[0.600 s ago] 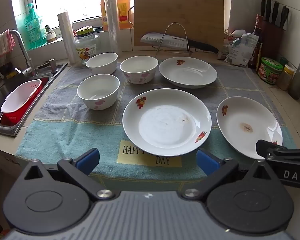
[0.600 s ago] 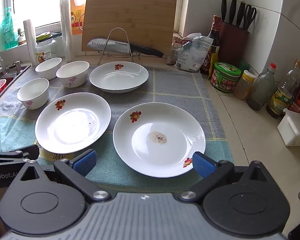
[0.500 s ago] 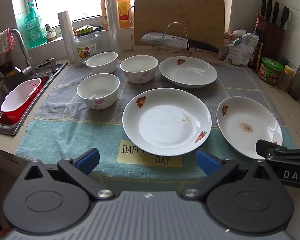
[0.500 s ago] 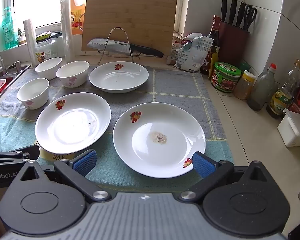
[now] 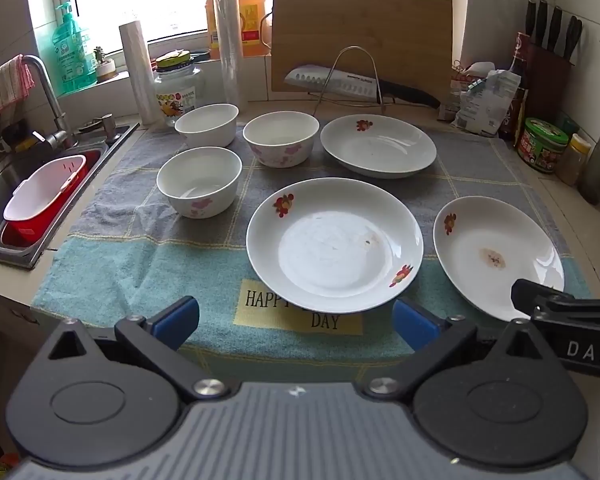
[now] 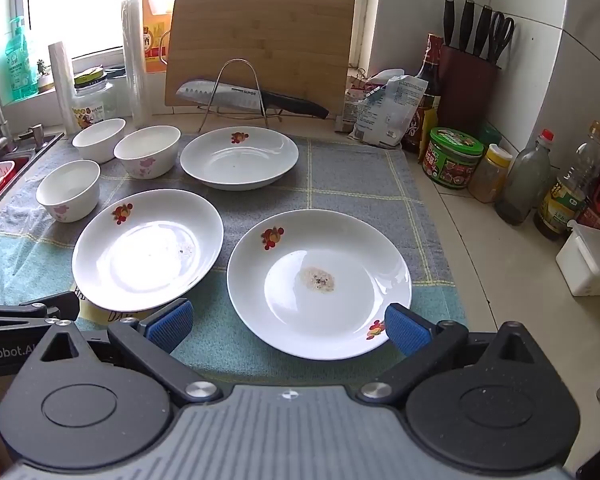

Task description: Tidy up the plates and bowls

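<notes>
Left wrist view shows three plates (image 5: 334, 245) and three bowls (image 5: 199, 182) spread apart on the towel-covered worktop (image 5: 140, 256); nothing is stacked yet. Both grippers, left gripper (image 5: 296, 320) and right gripper (image 6: 286, 326), hang with fingers spread wide and empty, so the next move probably calls for closing on a plate rim.

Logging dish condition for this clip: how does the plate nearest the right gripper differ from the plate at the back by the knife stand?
The near plate carries a brownish speckled residue patch at its centre; the back plate looks nearly clean. The near plate shows two fruit motifs on its rim, the back plate only one in view. The near plate lies partly on the towel's teal band, the back plate on the grey part. Both are white, round, shallow and upright.
</notes>
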`<state>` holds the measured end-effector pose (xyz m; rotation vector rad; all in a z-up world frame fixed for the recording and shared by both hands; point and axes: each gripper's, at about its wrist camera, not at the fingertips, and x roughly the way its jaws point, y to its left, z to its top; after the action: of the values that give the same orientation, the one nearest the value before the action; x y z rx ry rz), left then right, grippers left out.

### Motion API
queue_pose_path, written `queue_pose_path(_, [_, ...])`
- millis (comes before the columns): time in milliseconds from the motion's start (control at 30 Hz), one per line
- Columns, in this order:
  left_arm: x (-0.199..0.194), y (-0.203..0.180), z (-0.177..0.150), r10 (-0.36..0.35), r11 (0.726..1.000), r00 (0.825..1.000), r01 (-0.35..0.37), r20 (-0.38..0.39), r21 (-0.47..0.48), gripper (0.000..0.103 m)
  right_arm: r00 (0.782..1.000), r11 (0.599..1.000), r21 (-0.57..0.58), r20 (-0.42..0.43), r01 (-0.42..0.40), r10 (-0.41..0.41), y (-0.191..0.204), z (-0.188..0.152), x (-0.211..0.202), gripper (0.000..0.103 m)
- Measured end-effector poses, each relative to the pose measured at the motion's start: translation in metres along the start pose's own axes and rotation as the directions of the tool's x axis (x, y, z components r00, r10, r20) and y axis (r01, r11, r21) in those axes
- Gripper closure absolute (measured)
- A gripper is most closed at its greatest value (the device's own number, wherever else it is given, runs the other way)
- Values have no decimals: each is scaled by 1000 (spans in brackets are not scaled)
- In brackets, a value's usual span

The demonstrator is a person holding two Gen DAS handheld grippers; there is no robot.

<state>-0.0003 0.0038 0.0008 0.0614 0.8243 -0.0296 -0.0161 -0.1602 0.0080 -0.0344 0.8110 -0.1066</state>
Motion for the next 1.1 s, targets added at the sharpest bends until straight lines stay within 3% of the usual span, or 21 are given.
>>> queue_pose_path(1100, [-6,-1,0,15,1000,1000,-15,6,-9,1,1000,1000,-1,17,-5,5,-3,-1,-5,0])
